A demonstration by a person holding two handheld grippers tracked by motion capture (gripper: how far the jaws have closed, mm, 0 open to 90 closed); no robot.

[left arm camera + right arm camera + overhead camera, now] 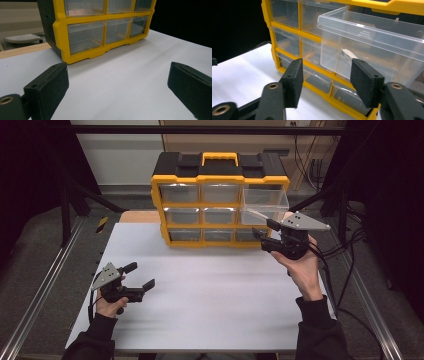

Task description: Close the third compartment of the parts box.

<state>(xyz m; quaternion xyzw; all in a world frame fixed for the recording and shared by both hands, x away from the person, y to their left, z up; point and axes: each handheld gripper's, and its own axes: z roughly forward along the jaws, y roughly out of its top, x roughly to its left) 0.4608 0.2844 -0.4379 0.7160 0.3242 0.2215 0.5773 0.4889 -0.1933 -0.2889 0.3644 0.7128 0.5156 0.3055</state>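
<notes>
I am holding my right gripper half-closed and gripping nothing just below the clear drawer pulled out at the top right of the yellow organizer, while my left gripper is resting wide open over the table, staying out of the way.

The left gripper hangs low over the white table, its 2 black jaws wide apart with bare tabletop between them. Ahead stands a yellow drawer cabinet with a black side wall, resting on the table. 2 rows of its clear drawers are in sight, 3 in each row, all pushed in. At the left, past the table's edge, lie a wooden strip and a pale round perforated disc.
</notes>
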